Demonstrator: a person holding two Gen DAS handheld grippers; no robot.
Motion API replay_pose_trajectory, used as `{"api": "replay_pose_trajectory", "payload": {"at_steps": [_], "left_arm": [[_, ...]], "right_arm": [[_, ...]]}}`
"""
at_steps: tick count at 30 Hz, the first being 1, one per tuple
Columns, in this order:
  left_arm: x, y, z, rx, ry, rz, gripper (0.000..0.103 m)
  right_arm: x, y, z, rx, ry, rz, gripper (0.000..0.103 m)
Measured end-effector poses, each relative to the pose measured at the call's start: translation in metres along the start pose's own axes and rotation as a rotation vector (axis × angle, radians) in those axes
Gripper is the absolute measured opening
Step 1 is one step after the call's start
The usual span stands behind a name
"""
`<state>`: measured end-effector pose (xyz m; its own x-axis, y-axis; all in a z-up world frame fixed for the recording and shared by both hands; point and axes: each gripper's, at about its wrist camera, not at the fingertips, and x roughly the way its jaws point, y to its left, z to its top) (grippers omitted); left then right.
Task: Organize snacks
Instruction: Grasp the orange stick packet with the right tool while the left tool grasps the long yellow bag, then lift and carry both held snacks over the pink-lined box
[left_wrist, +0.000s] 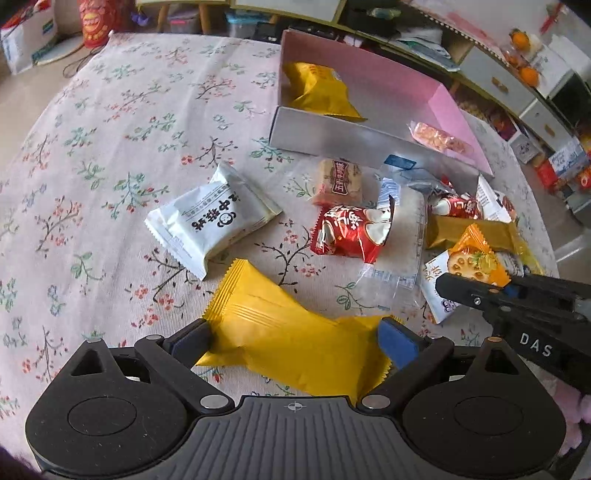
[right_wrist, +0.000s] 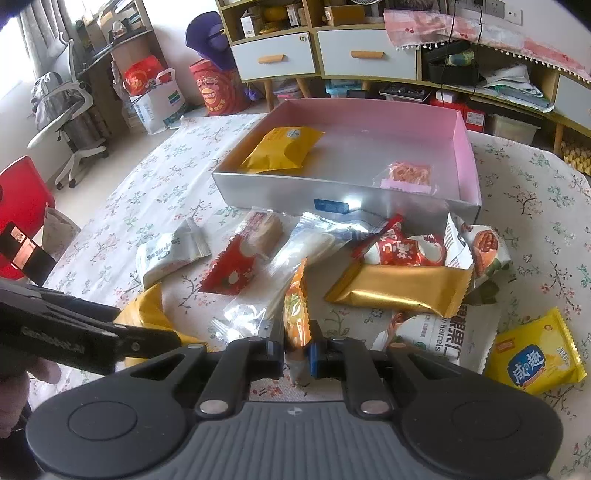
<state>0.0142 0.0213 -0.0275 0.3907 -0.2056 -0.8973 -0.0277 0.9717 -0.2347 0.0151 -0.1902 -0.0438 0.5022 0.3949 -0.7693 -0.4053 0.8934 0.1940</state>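
Note:
My left gripper (left_wrist: 293, 338) has its fingers on either side of a yellow snack packet (left_wrist: 291, 336) on the flowered tablecloth, touching its ends. My right gripper (right_wrist: 297, 349) is shut on an orange snack packet (right_wrist: 295, 310), held upright; it also shows in the left wrist view (left_wrist: 476, 254). A pink-lined silver box (right_wrist: 332, 201) stands beyond, holding a yellow packet (right_wrist: 280, 149) and a clear packet of orange snacks (right_wrist: 406, 175). Loose snacks lie in front of the box: a white packet (left_wrist: 214, 218), a red packet (left_wrist: 351, 230), a gold packet (right_wrist: 402, 288).
A yellow biscuit packet (right_wrist: 535, 354) lies at the right. A clear empty bag (right_wrist: 295, 266) lies among the snacks. Cabinets with drawers (right_wrist: 321, 55), bags and a white chair (right_wrist: 70, 110) stand beyond the table. The table's left part holds nothing but cloth.

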Motion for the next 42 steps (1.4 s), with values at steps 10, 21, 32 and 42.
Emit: {"api": "replay_pose_trajectory", "payload": {"at_steps": [10,21,32,42], "left_arm": [[0.019,-0.002,-0.002,0.012,-0.029,0.033,0.103],[0.008,0.000,-0.002,0.001,-0.030,-0.059,0.072],[-0.012,0.004,0.007,-0.048,-0.054,-0.157,0.053],[-0.030,0.006,0.022,-0.089,-0.102,-0.238,0.032]], "right_arm": [[0.001,0.001,-0.001,0.009,0.010,0.015,0.000],[-0.003,-0.004,0.000,0.036,0.004,0.018,0.000],[-0.019,-0.012,0.009,0.072,-0.056,0.032,0.000],[-0.033,-0.041,0.029,0.180,-0.135,0.037,0.000]]}}
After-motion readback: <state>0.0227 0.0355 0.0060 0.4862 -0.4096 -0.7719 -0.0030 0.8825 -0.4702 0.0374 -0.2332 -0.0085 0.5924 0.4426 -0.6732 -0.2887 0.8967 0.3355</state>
